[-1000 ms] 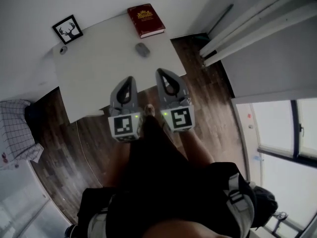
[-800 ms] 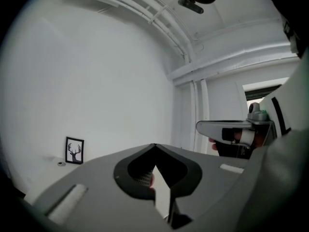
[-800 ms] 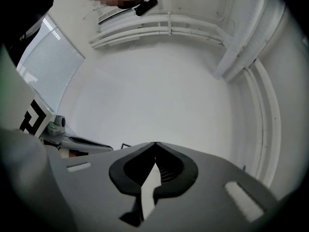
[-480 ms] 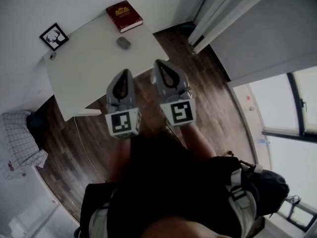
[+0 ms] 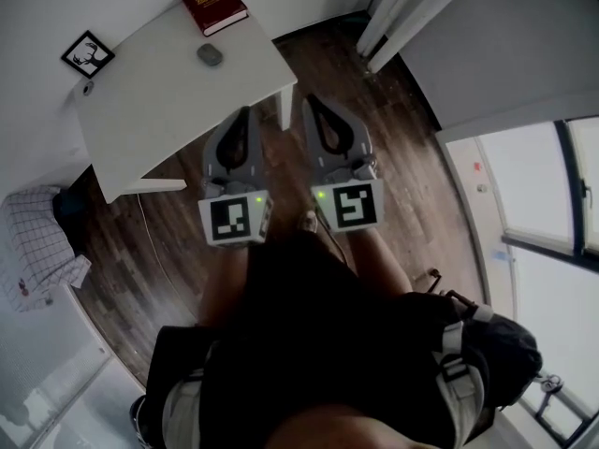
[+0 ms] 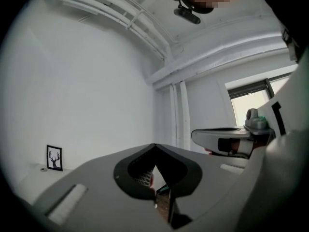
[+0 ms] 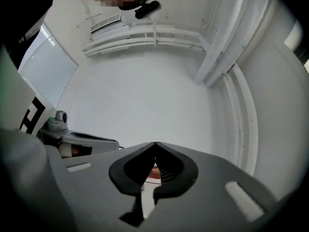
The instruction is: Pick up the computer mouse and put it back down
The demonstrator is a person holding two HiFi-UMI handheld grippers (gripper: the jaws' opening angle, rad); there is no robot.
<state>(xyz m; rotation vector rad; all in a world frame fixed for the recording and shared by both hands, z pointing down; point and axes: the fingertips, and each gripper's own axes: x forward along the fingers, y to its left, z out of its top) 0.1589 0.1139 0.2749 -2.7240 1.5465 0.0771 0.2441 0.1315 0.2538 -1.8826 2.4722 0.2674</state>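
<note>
Your left gripper (image 5: 245, 112) and right gripper (image 5: 308, 101) both have their jaws closed tip to tip, with nothing between them. You hold them side by side at the near edge of the white table (image 5: 140, 120). The computer mouse (image 5: 210, 54) lies on that table, just beside the red book (image 5: 213, 5) and well apart from both grippers.

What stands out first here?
The left gripper and right gripper sit in the middle of the head view, side by side, jaws shut and empty. Beyond them, at upper left, a white table carries a grey computer mouse, a red book and a framed deer picture.
</note>
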